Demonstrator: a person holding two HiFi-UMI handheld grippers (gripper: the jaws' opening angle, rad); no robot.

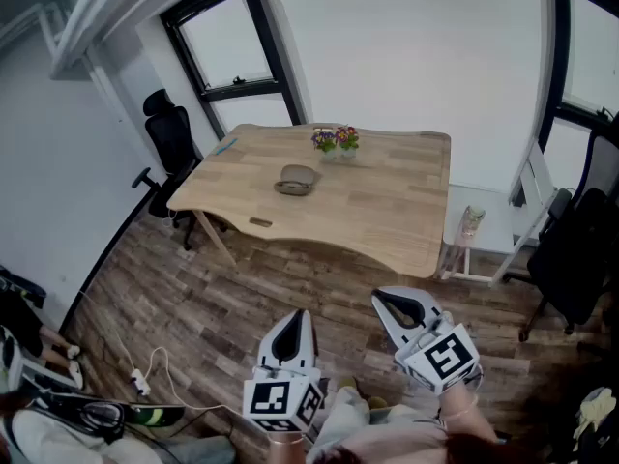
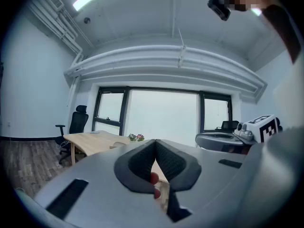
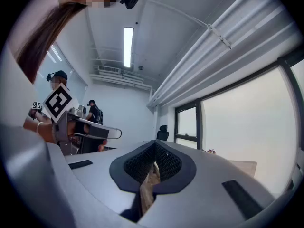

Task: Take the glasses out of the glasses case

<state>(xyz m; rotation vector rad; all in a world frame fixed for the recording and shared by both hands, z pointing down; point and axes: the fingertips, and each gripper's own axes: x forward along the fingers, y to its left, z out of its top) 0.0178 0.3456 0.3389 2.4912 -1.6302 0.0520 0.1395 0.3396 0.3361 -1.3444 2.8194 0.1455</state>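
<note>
A tan glasses case [image 1: 296,179] lies closed on the wooden table [image 1: 387,211], well ahead of me across the floor. No glasses show outside it. My left gripper [image 1: 296,320] is held low near my body, jaws shut with nothing between them. My right gripper [image 1: 389,303] is beside it, also shut and empty. In the left gripper view the left gripper [image 2: 155,144] points toward the table [image 2: 92,139] and the case [image 2: 118,145] is a small shape on it. In the right gripper view the right gripper [image 3: 154,146] points up toward the window wall, and the left gripper [image 3: 78,127] shows at the left.
A small pot of flowers [image 1: 335,140] stands at the table's far edge, a blue pen [image 1: 225,147] at its left end and a small brown item [image 1: 261,222] near its front edge. Black office chairs [image 1: 172,138] flank the table. Cables [image 1: 145,375] lie on the wood floor.
</note>
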